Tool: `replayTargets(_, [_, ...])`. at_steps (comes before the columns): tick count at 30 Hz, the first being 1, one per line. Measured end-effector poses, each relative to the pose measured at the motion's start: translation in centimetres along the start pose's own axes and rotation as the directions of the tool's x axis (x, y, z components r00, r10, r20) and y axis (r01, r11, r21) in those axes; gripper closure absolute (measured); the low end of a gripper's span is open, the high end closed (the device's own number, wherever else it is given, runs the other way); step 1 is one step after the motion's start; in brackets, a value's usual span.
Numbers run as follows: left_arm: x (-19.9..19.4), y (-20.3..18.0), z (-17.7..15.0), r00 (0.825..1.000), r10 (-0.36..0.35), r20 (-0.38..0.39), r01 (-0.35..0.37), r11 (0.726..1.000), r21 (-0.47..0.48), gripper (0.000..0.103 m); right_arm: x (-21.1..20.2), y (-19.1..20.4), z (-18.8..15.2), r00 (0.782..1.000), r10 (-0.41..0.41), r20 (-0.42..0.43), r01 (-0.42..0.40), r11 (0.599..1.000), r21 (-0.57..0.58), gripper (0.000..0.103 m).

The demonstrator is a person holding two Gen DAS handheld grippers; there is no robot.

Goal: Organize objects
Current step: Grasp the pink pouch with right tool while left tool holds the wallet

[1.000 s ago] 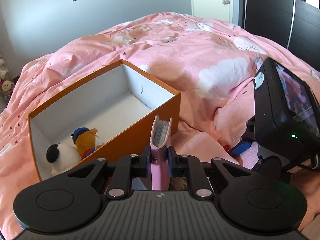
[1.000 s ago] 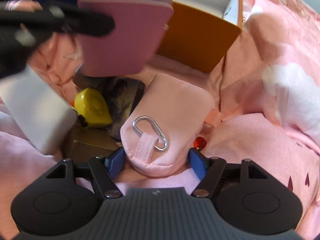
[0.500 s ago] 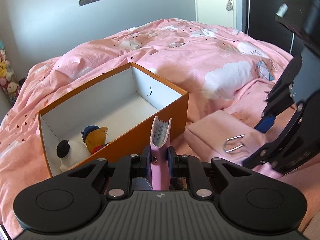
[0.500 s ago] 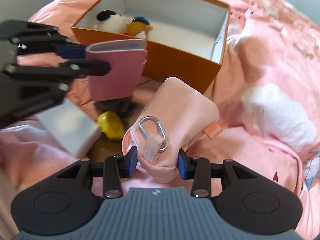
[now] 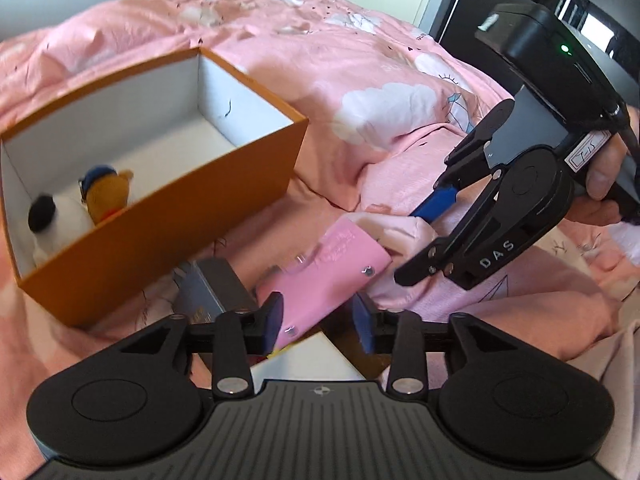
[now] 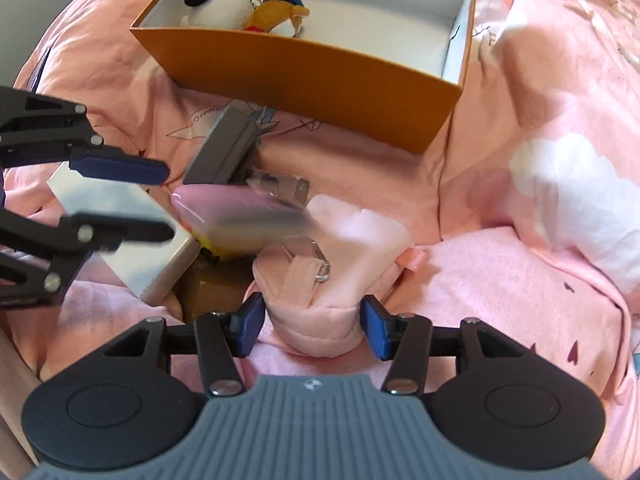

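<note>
The pink card wallet (image 5: 334, 276) lies slanted between the blue pads (image 5: 273, 318) of the left claw (image 5: 318, 322), its long axis running from the pads up and right toward the pink pouch (image 5: 402, 232). A second ago, and half a second ago, it stood upright on its spine, pinched tight in that claw; now the jaws are opening, the pads have let go of it, and it has tipped onto its flat face. In the right wrist view it shows only as a blurred pink streak (image 6: 240, 204) over the pile of loose things, so whether it rests or is dropping cannot be told.

The pink pouch (image 6: 332, 264), with its metal carabiner (image 6: 310, 258), sits between the pads of the right claw (image 6: 312, 326). A second ago those jaws stood wide round it, then squeezed it; now they are opening again, the left pad close to the fabric and the right pad standing off it. Its long axis points away from the claw toward the box.

Beneath the wallet lie a grey box (image 6: 222, 152), a white box (image 6: 120, 236), a brown carton (image 6: 212, 288) and a bit of something yellow (image 6: 208, 245), all on the pink bed cover (image 6: 520, 300). Beyond them stands the orange box (image 5: 160, 224), open, with two plush toys (image 6: 244, 10) in one end corner.

A hand (image 5: 604, 184) grips the right tool.
</note>
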State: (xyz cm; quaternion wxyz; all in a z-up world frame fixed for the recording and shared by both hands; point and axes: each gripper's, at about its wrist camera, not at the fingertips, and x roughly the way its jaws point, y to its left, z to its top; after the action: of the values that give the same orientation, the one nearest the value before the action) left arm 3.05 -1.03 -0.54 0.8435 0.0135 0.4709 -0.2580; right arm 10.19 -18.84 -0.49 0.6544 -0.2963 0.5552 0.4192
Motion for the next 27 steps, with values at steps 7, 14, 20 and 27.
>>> replayTargets(7, [-0.2,2.3,0.5,0.998,-0.060,0.004,0.059,0.982,-0.181,0.046,-1.0,-1.5,0.7,0.997,0.010,0.081,-0.015,0.998,0.056,0.052])
replayTargets(14, [1.7,0.4,1.8,0.994,0.104,-0.014,-0.104,0.994,-0.019,0.045,-0.9,-3.9,2.7,0.984,0.009,0.176,-0.048,0.974,0.222,0.052])
replayTargets(20, [4.4,-0.5,2.6,0.986,0.163,-0.022,-0.160,0.983,0.086,0.045,0.2,-5.0,4.5,0.965,-0.051,0.258,-0.027,0.957,0.290,0.051])
replayTargets(27, [7.6,-1.7,2.5,0.969,0.240,-0.058,-0.222,0.951,0.214,0.045,0.8,-6.4,5.0,0.943,-0.052,0.328,-0.061,0.944,0.324,0.047])
